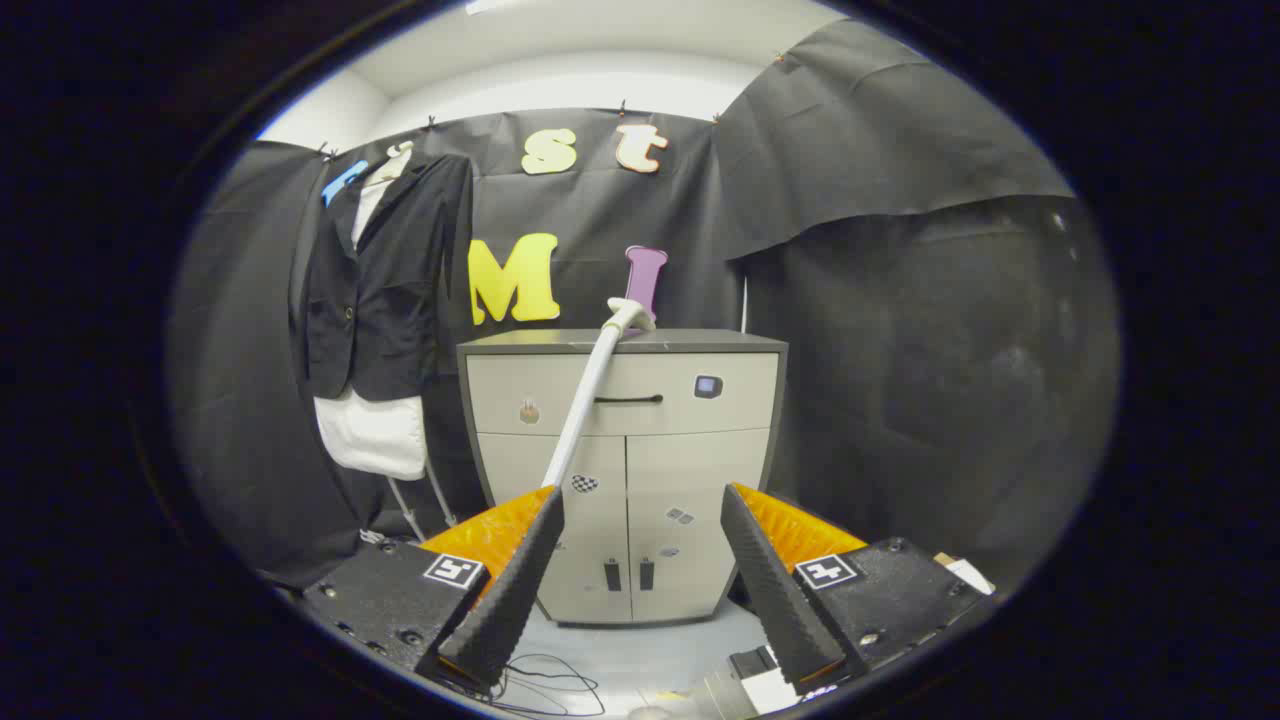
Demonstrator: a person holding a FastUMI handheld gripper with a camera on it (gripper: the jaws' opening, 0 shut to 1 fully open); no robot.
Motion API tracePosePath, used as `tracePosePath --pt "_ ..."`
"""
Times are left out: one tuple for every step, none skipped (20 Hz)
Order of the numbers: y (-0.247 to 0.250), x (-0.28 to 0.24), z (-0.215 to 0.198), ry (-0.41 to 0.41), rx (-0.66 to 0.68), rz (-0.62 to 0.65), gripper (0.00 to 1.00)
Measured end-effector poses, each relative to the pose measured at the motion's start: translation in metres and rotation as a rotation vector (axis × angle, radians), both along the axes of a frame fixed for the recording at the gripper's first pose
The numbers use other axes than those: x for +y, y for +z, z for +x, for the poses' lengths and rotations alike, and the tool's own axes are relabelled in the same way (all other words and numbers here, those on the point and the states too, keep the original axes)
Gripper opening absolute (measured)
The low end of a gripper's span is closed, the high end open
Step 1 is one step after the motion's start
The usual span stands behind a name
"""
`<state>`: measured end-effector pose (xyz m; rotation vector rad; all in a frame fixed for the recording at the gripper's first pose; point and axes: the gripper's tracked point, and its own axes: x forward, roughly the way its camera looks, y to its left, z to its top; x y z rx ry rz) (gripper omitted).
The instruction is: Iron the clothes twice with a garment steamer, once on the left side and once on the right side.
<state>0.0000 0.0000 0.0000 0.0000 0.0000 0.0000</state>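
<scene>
— What is seen beyond the tool?
— A boxy cabinet with a closed drawer and two closed doors; its contents cannot be told.
— And the tool's state?
— Its ribbed fingers are spread, with nothing pinched.
— Where are the task's things?
— A smooth white steamer wand is leaned against the cabinet top; a dark jacket over a white shirt is hung far left.

Matt cloth jacket, smooth plastic steamer wand, matt smooth-fronted cabinet.
</scene>
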Motion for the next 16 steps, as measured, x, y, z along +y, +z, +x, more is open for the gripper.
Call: tracePosePath --pt "0.000 0.001 0.000 0.002 -0.001 -0.004 0.98" --pt "0.002 0.001 -0.001 0.003 -0.003 -0.005 0.98" --pt "0.002 0.001 -0.001 0.003 -0.001 -0.003 0.98" --pt "0.002 0.002 -0.003 0.004 0.001 0.001 0.98" --pt "0.002 0.002 -0.003 0.001 0.002 0.003 0.98" --pt "0.003 0.003 -0.004 -0.002 0.002 0.001 0.98" --pt "0.003 0.004 -0.005 -0.005 0.002 -0.001 0.98" --pt "0.003 0.007 -0.006 -0.006 0.001 -0.002 0.98" --pt "0.004 0.009 -0.007 -0.007 0.000 -0.002 0.98" --pt "0.005 0.012 -0.008 -0.007 0.000 -0.002 0.98" --pt "0.005 0.014 -0.008 -0.010 -0.001 -0.001 0.98" --pt "0.006 0.016 -0.009 -0.014 -0.002 0.002 0.98" --pt "0.007 0.018 -0.009 -0.019 -0.003 0.005 0.98" --pt "0.009 0.019 -0.009 -0.026 -0.004 0.008 0.98" --pt "0.010 0.019 -0.008 -0.031 -0.002 0.009 0.98" --pt "0.013 0.020 -0.009 -0.036 0.000 0.011 0.98"
